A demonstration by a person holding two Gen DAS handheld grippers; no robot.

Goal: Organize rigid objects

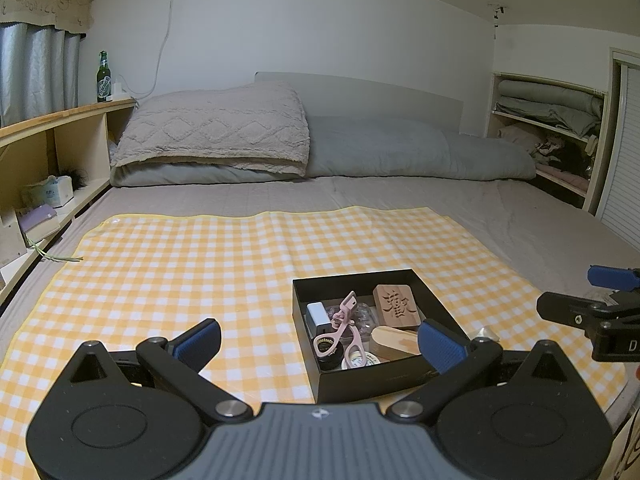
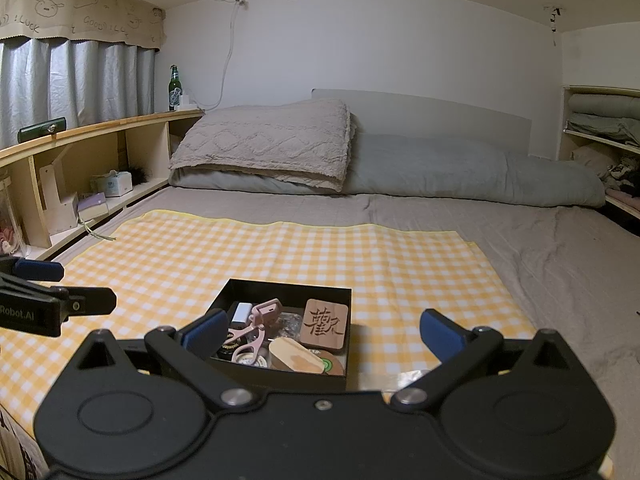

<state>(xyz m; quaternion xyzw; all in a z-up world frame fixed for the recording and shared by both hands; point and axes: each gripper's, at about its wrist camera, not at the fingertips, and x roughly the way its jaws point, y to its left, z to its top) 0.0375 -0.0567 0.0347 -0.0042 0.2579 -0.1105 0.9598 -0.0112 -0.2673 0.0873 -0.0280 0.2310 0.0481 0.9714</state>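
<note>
Nearest the lens in the left wrist view, the left gripper [image 1: 318, 340] stood wide open, its blue pads [image 1: 200, 340] well apart and holding nothing. At ten o'clock from it, a wooden shelf [image 1: 60, 114] ran along the wall, with a green bottle [image 1: 103, 77] upright on top and a tissue box [image 1: 54, 191] in a lower compartment. At twelve o'clock lay a folded beige blanket [image 1: 224, 124] on grey bedding [image 1: 420, 152]. Beneath both grippers a yellow checked cloth [image 1: 180, 264] was spread over the bed.

At about one o'clock from the left gripper sat the black box [image 1: 360, 380] on the cloth, its near right corner partly behind the right-hand pad. Inside it were a white block [image 1: 318, 314] at the left, a pink eyelash curler [image 1: 346, 320] leaning across the middle, a small black jar [image 1: 330, 350] at the near side, a carved wooden tile [image 1: 396, 304] at the far right and a wooden oval piece [image 1: 394, 344] below it.

At three o'clock the right gripper [image 2: 320, 336] showed only as an edge in the left view; in its own view its fingers [image 2: 440, 334] were spread wide, empty, with the box at about eleven o'clock, partly between them.
</note>
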